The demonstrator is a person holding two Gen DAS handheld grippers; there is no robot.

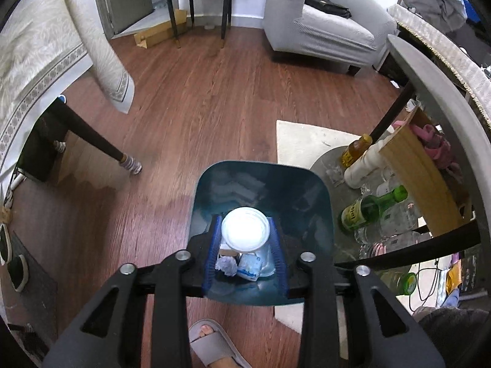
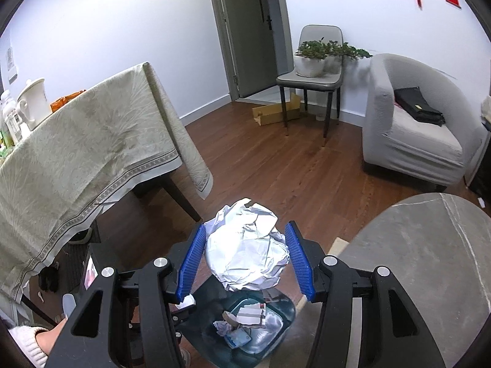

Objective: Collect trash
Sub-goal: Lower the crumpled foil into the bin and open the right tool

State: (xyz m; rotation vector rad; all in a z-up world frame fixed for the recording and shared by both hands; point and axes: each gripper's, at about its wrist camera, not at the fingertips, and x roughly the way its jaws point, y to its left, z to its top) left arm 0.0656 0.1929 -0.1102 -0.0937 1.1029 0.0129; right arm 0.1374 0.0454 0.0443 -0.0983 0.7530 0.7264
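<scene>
In the left wrist view my left gripper [image 1: 245, 234] is shut on a white plastic cup [image 1: 245, 230], bottom toward the camera, held directly above a dark teal trash bin [image 1: 310, 202] on the floor. Crumpled tissue [image 1: 227, 266] and a blue-white wrapper [image 1: 250, 268] lie in the bin. In the right wrist view my right gripper [image 2: 245, 239] is shut on a large crumpled paper ball [image 2: 248, 248], held above the same bin [image 2: 285, 309], which holds paper scraps [image 2: 250, 314].
A table with a beige cloth [image 2: 76, 153] stands left. A round grey table [image 2: 429, 251] is right, with bottles [image 1: 371, 208] and a wooden box [image 1: 423, 171] beneath. Armchair [image 2: 414, 128], chair with plants [image 2: 310, 76], my slippered foot [image 1: 211, 343].
</scene>
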